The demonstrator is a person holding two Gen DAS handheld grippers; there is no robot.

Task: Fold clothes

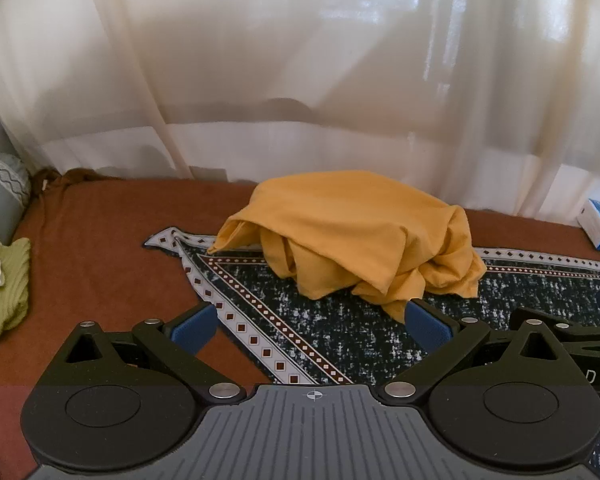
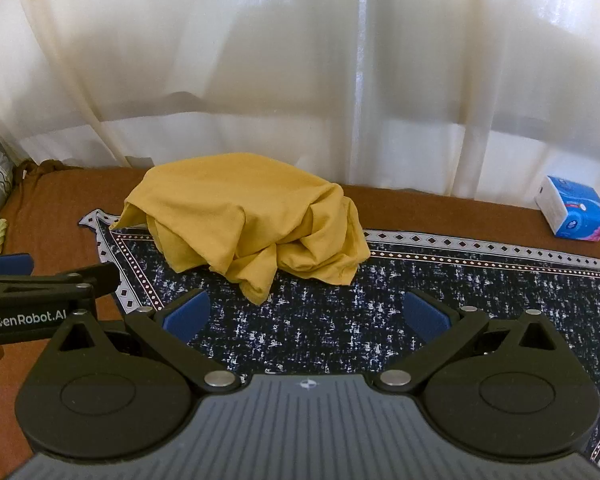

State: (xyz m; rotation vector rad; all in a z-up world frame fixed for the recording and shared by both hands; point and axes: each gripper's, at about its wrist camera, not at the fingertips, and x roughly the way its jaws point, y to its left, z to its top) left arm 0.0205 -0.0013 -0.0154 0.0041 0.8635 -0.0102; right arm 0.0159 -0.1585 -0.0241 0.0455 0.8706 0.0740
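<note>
A crumpled yellow garment point(image 1: 352, 240) lies in a heap on a dark patterned cloth point(image 1: 340, 336) spread over a brown bed. It also shows in the right wrist view point(image 2: 252, 220) on the same cloth point(image 2: 340, 320). My left gripper point(image 1: 312, 326) is open and empty, just in front of the heap; its right blue pad point(image 1: 426, 326) is close to the garment's lowest fold. My right gripper point(image 2: 306, 314) is open and empty, a short way in front and to the right of the heap. The left gripper's side point(image 2: 40, 296) shows at the left of the right wrist view.
A sheer white curtain point(image 1: 300, 80) hangs along the far edge of the bed. A blue and white tissue pack point(image 2: 572, 208) lies at the far right. Green and white clothes point(image 1: 4, 276) and a pillow point(image 1: 4, 192) lie at the far left.
</note>
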